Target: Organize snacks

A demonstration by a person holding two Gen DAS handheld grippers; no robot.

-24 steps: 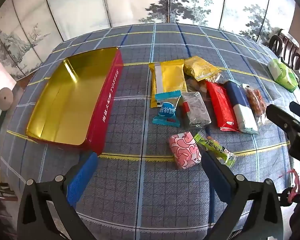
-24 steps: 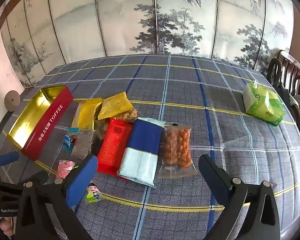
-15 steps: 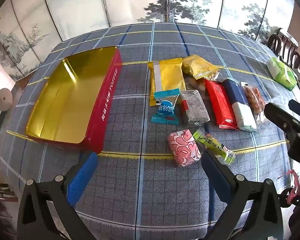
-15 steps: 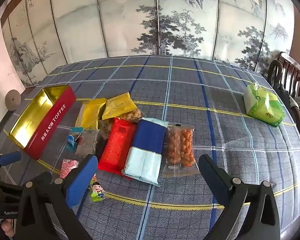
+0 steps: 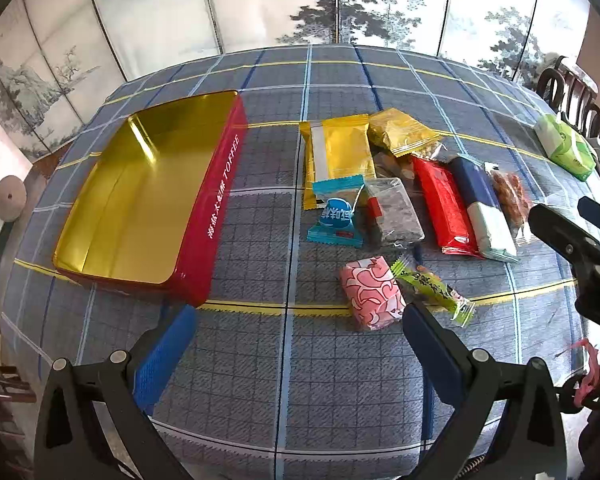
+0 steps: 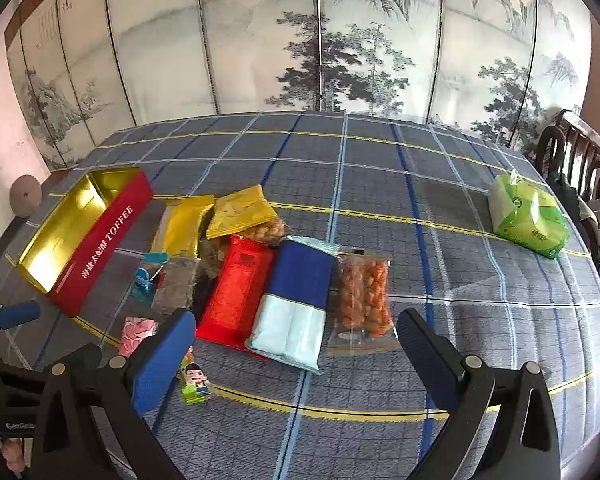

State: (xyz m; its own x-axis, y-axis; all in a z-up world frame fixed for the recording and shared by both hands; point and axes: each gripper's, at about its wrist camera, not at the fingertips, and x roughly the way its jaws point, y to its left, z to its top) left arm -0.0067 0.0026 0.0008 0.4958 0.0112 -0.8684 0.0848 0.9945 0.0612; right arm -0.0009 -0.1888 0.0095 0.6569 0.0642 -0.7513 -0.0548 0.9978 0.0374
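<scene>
On a plaid tablecloth (image 5: 260, 360) snack packets (image 5: 380, 208) lie right of the open toffee tin (image 5: 140, 200). Left gripper (image 5: 296, 344) and right gripper (image 6: 292, 356) both gape wide, holding nothing, above the cloth.

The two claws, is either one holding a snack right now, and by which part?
Nothing is held. The left claw and the right claw both stand wide open above the tablecloth, with no snack between their fingers.

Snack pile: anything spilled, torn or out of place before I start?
Nothing spilled or visibly torn. Packets lie loosely overlapped beside the empty toffee tin. Only the green tissue pack sits apart, at the far right.
</scene>
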